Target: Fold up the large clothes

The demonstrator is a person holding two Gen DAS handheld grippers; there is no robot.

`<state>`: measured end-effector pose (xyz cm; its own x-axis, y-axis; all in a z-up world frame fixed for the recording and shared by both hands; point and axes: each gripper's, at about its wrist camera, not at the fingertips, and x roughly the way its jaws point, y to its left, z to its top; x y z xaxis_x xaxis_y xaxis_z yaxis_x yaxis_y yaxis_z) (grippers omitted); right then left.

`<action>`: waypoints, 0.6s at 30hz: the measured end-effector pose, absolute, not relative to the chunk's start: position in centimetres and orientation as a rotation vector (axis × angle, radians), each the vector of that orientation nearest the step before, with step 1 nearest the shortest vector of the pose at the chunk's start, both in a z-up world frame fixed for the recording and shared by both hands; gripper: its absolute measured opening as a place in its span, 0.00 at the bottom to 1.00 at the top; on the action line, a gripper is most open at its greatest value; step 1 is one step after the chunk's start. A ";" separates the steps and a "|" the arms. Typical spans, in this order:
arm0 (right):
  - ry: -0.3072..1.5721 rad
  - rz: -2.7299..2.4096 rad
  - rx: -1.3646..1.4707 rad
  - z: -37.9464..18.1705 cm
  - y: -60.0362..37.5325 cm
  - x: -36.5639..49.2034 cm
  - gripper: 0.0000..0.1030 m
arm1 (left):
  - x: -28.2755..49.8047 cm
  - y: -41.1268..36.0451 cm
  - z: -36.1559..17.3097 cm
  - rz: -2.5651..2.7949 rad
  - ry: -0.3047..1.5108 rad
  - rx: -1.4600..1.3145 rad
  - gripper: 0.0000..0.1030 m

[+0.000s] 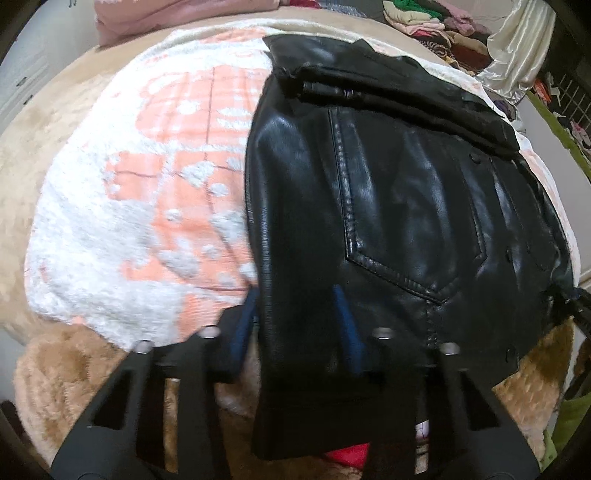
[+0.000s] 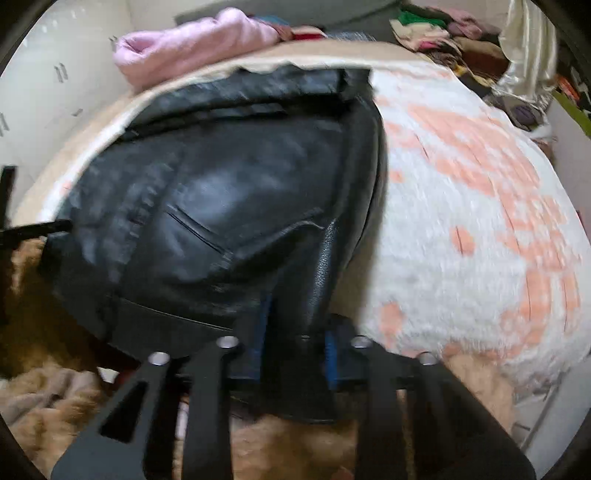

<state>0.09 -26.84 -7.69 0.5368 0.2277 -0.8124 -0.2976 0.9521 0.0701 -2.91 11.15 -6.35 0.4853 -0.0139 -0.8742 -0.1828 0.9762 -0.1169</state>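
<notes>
A black leather jacket point(image 1: 399, 192) lies on a white and peach fuzzy blanket point(image 1: 147, 177) on a bed. In the left wrist view my left gripper point(image 1: 295, 310) has its blue-padded fingers point(image 1: 347, 325) around the jacket's near left edge, which hangs down between them. In the right wrist view the jacket point(image 2: 229, 199) fills the left half, and my right gripper point(image 2: 295, 332) is closed on its near right edge, with leather bunched between the blue pads point(image 2: 332, 354). The far part of the jacket, toward the collar, is folded over.
A pink folded cloth point(image 2: 192, 48) lies beyond the jacket at the bed's far edge. Piles of mixed clothes point(image 1: 436, 26) sit at the back right. A tan plush cover point(image 1: 74, 373) hangs at the bed's near edge. White cabinets point(image 2: 48, 96) stand to the left.
</notes>
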 end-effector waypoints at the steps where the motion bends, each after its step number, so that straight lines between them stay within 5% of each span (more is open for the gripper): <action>1: 0.934 0.317 -0.101 -7.0 -26.4 0.0 0.18 | -3.0 11.3 -6.0 0.106 1.054 -0.203 0.15; 11: 0.760 0.368 -0.181 -0.6 -23.1 0.3 0.17 | -3.2 11.6 -3.2 0.073 1.005 -0.250 0.02; 15: 0.730 0.384 -0.172 0.5 -22.9 0.8 0.17 | -3.2 10.6 -2.6 0.070 1.010 -0.216 0.05; 18: 0.716 0.391 -0.173 1.1 -22.6 0.9 0.17 | -2.9 9.9 -3.5 0.069 1.055 -0.195 0.20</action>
